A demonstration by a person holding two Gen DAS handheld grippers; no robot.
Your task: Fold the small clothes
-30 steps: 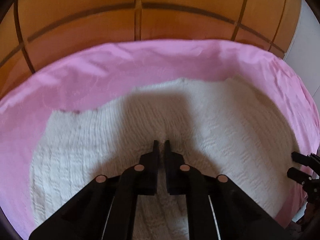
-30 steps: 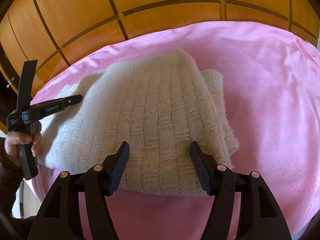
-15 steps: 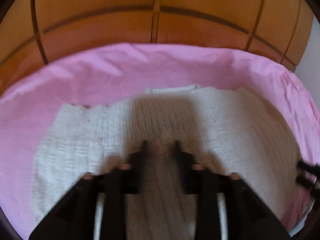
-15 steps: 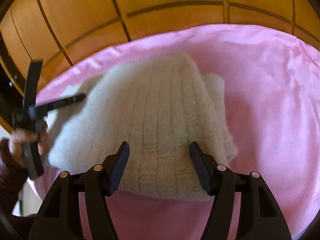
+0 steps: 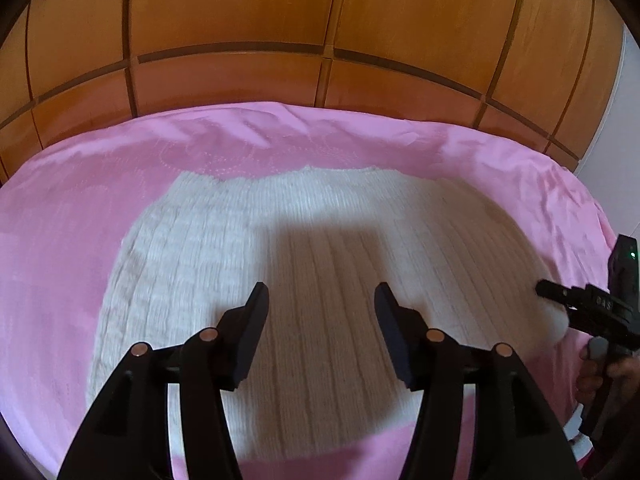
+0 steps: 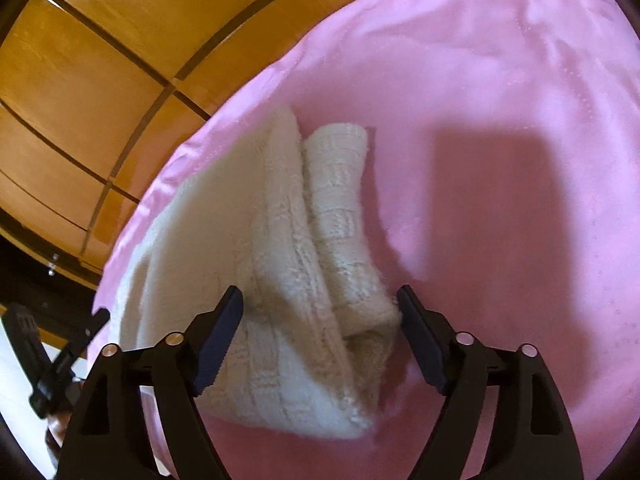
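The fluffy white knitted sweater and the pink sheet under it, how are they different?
The white knitted sweater is thick and ribbed with bumpy rows; the pink sheet is thin and smooth, with only faint dotted patterns. The sweater is folded into a small bundle with layers showing at its edge in the right wrist view; the sheet lies spread out flat, much wider than the sweater. The sweater rests on top; the sheet is underneath. Both are soft cloth.
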